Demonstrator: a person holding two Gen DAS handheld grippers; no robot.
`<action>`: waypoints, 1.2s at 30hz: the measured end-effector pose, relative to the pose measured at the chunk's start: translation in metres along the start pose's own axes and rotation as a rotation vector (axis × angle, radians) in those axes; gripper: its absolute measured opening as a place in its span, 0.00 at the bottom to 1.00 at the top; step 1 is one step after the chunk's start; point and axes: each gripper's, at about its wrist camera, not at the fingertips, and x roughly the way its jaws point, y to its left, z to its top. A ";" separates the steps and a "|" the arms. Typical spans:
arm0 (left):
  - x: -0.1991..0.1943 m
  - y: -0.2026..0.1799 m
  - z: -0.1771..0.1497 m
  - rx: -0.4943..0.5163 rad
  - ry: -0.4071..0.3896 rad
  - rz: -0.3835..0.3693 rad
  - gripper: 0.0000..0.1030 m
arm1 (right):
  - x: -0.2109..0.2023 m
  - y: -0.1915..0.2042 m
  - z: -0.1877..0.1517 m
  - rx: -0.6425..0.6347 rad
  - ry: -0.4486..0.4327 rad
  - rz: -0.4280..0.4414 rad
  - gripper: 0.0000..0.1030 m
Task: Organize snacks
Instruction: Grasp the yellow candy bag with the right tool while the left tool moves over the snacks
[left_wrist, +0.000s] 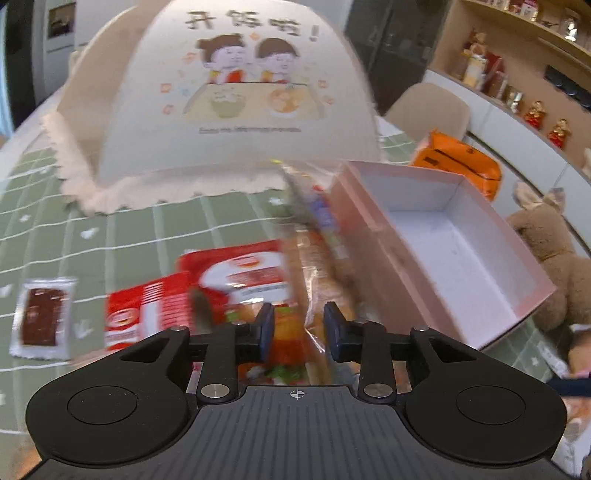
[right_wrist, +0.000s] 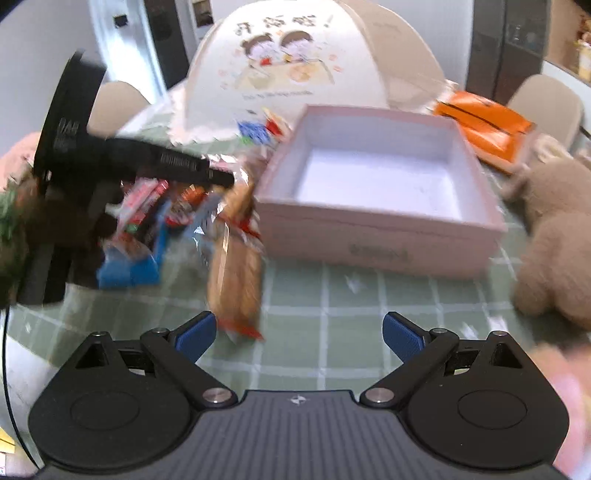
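Left jaws: left gripper (left_wrist: 298, 325) narrowly parted over a crinkly clear bread packet (right_wrist: 234, 266); grip unclear.
Right jaws: right gripper (right_wrist: 299, 338) wide, empty.
Box: pink cardboard box (right_wrist: 380, 236), rectangular, beside the packet.

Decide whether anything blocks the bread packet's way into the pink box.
Nothing visible does. The bread packet is right beside the left wall of the pink box. The box has no lid on and nothing shows inside it. Only that wall separates the two, so the packet has to go over the rim.
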 end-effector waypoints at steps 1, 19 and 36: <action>0.000 0.003 0.000 0.026 0.020 0.068 0.25 | 0.008 0.003 0.007 0.003 0.005 0.020 0.91; -0.113 0.071 -0.031 -0.402 -0.111 0.001 0.22 | 0.044 0.087 0.108 -0.220 0.079 0.227 0.51; -0.089 -0.013 -0.104 -0.382 0.107 -0.293 0.22 | 0.208 0.058 0.234 -0.168 0.309 -0.077 0.55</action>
